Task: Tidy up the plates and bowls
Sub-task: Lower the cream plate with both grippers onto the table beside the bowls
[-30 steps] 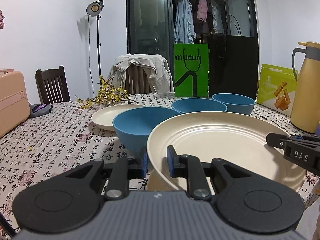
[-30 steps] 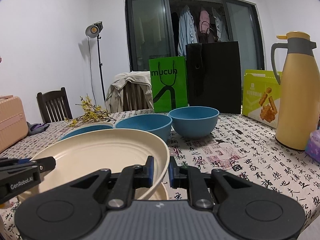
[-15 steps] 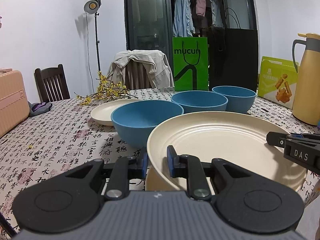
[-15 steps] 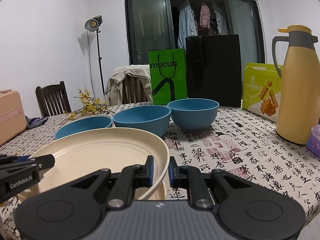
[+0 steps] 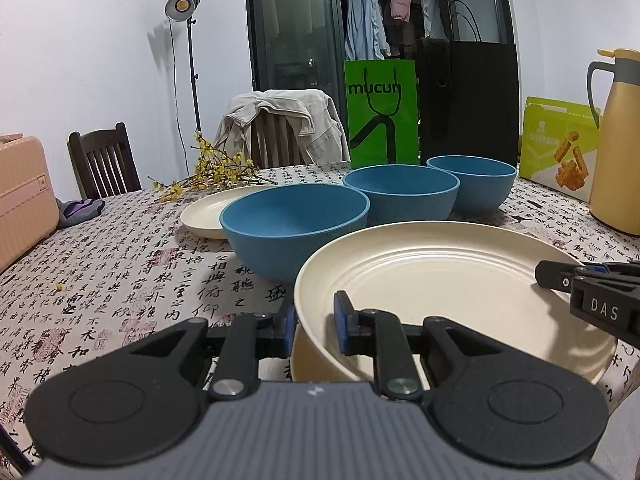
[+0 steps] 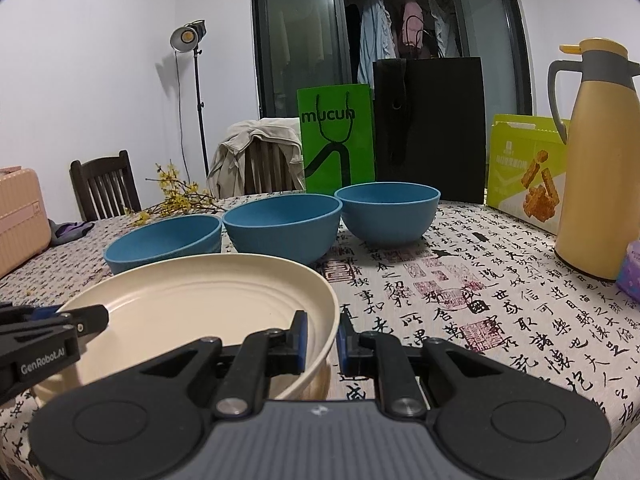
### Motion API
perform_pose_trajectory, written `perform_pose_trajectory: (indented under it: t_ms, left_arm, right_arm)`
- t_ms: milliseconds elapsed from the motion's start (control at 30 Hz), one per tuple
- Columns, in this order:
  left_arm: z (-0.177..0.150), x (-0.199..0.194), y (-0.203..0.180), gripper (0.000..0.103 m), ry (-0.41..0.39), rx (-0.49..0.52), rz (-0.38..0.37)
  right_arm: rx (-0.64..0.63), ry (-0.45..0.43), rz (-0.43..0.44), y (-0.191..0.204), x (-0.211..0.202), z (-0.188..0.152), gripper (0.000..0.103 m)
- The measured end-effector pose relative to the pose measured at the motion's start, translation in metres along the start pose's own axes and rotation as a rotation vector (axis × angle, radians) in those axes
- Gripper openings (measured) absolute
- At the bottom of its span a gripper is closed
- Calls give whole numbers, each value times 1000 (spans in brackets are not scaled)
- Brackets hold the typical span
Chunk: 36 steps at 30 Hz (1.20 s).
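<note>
On the calligraphy-print surface [image 5: 120, 264], both grippers' fingers [image 5: 343, 322] clench opposite rim edges of the large round cream plate [image 5: 444, 280], balancing it level just above another cream plate [image 5: 308, 360], likely for stacking; three blue bowls [image 6: 282, 226] wait behind.

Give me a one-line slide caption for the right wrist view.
Both grippers, right gripper and left gripper, clamp opposite rims of a cream plate before three blue bowls.

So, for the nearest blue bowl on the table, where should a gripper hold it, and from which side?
Grip the nearest round blue bowl by its thin rim on the left side, one finger inside and one outside. It stands upright and open, its curved wall is too wide to span, and the big cream plate blocks the right side.
</note>
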State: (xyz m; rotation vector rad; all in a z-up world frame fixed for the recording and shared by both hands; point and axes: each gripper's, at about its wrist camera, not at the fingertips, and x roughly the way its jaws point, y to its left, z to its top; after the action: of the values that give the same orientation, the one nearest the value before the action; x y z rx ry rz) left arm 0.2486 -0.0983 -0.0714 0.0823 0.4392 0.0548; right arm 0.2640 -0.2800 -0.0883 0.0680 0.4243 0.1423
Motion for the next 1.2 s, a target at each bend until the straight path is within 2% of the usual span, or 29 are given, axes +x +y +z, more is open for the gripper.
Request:
perform_pose_trajectory:
  t_ms: [733,800,867,1000,1200]
  left_arm:
    - [-13,14,-8,19,36,48,36]
    - [-14,13,-11,15,25,66,34]
    - [-15,9,-17,15,5,91,18]
    - [-17,1,-36,15,-40,171,34]
    - [-17,5,-31,15,-12,128,15]
  right_arm:
    - [-67,11,-34,5,8,-12,15]
    - [-85,10,-35,8,7,-13,13]
    - [-113,3,-27,14,6,-15,13]
    - [-159,-4,-37,24,8,-17,13]
    - [-171,1,-51,22,10,-21,9]
